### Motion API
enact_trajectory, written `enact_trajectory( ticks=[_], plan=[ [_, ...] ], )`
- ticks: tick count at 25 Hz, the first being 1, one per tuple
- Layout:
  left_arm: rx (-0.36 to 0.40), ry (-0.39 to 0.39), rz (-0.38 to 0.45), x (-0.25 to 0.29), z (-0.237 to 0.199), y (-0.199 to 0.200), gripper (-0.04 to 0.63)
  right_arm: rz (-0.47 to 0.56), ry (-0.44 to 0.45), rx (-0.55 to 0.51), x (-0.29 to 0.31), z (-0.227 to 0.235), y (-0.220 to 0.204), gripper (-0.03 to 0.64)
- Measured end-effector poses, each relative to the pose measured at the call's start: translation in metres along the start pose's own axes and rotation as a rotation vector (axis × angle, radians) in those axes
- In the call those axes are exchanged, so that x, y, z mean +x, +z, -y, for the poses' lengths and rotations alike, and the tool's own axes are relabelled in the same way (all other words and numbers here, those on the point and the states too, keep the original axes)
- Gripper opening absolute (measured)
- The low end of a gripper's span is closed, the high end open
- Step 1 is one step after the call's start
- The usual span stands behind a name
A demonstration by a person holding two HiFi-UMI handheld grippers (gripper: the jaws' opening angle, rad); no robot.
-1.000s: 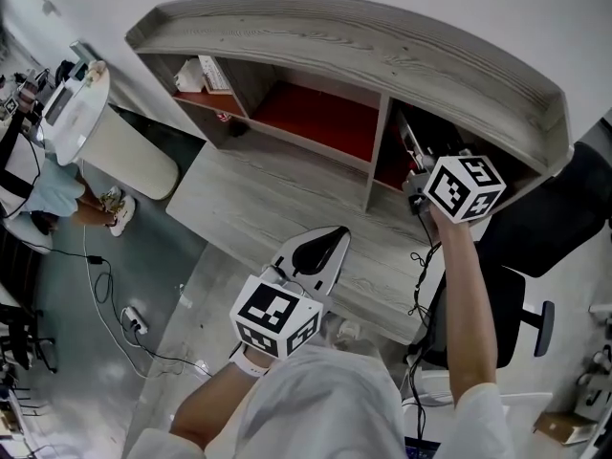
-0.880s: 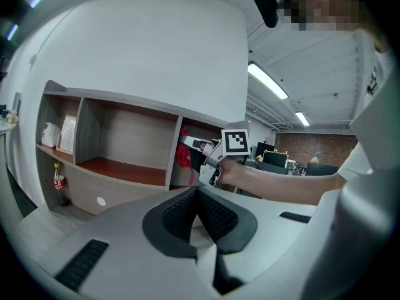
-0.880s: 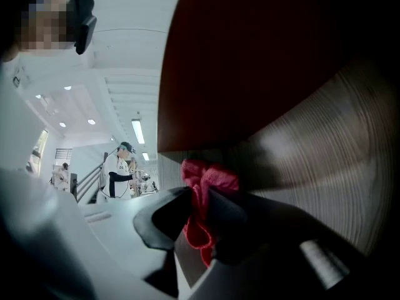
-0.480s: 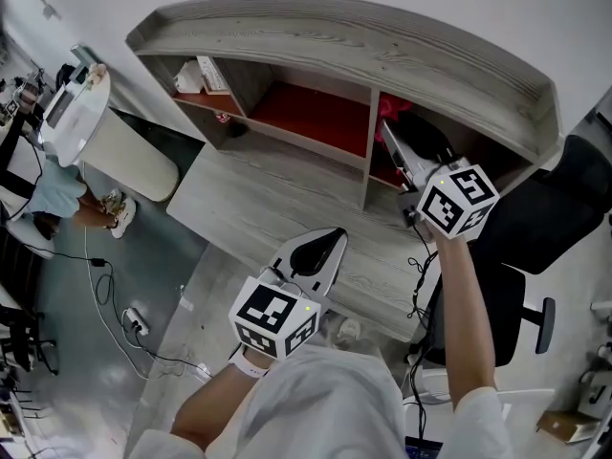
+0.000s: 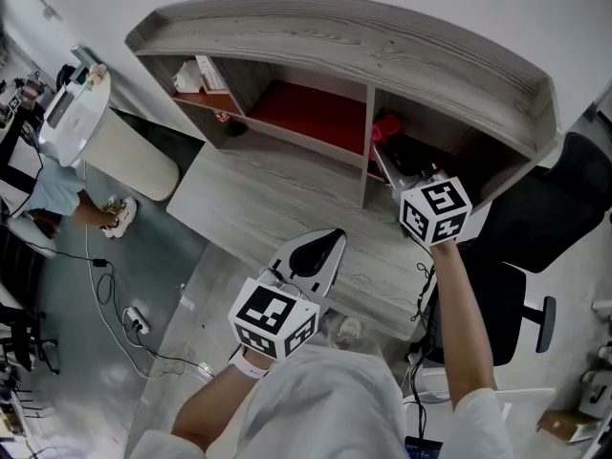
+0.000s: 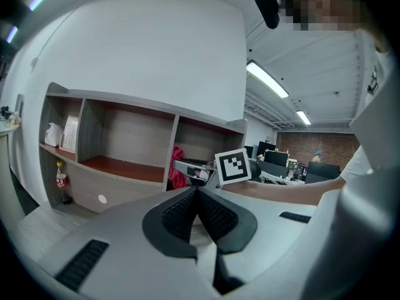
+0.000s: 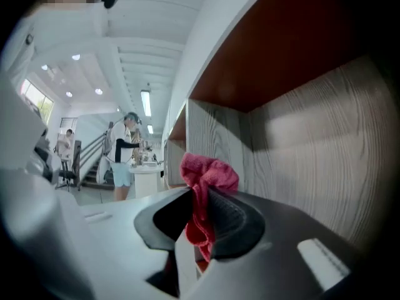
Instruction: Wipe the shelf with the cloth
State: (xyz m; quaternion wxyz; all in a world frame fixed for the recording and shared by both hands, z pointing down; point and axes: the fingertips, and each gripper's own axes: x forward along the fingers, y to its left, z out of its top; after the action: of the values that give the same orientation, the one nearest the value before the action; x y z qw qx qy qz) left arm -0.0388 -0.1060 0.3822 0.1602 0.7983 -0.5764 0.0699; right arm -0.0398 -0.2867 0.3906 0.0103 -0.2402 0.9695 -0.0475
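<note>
The grey wooden shelf [image 5: 382,36] has red-floored compartments. My right gripper [image 5: 385,159] reaches into the rightmost compartment, near its left divider, shut on a bunched red cloth [image 5: 387,127]. In the right gripper view the cloth [image 7: 206,174] is pinched between the jaws of my right gripper [image 7: 199,195], with the compartment's grey back wall [image 7: 312,136] close ahead. My left gripper [image 5: 333,237] hovers over the desk in front, shut with nothing in it. In the left gripper view, the left gripper [image 6: 197,192] faces the shelf [image 6: 125,111] and the cloth [image 6: 177,167].
A grey desk [image 5: 258,194] lies below the shelf. Papers [image 5: 206,73] stand in the far-left compartment, with a small bottle [image 6: 60,179] below. A white round unit [image 5: 76,103] stands left, a black office chair [image 5: 535,256] right. Cables [image 5: 115,304] trail on the floor.
My right gripper has drawn left and forward out of the depth of the right compartment, bringing the red cloth into sight near the divider. The left gripper has stayed put.
</note>
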Motion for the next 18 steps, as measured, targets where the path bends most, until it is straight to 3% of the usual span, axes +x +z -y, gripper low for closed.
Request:
enact_trajectory(
  ticks=[11, 18],
  plan=[
    [-0.001, -0.009, -0.006, 0.005, 0.002, -0.002, 0.006, -0.296, -0.04, -0.116, 0.009, 0.011, -0.063, 0.087],
    [-0.005, -0.004, -0.013, 0.007, -0.006, -0.003, 0.006, -0.394, -0.089, -0.174, 0.022, 0.032, -0.075, 0.087]
  ],
)
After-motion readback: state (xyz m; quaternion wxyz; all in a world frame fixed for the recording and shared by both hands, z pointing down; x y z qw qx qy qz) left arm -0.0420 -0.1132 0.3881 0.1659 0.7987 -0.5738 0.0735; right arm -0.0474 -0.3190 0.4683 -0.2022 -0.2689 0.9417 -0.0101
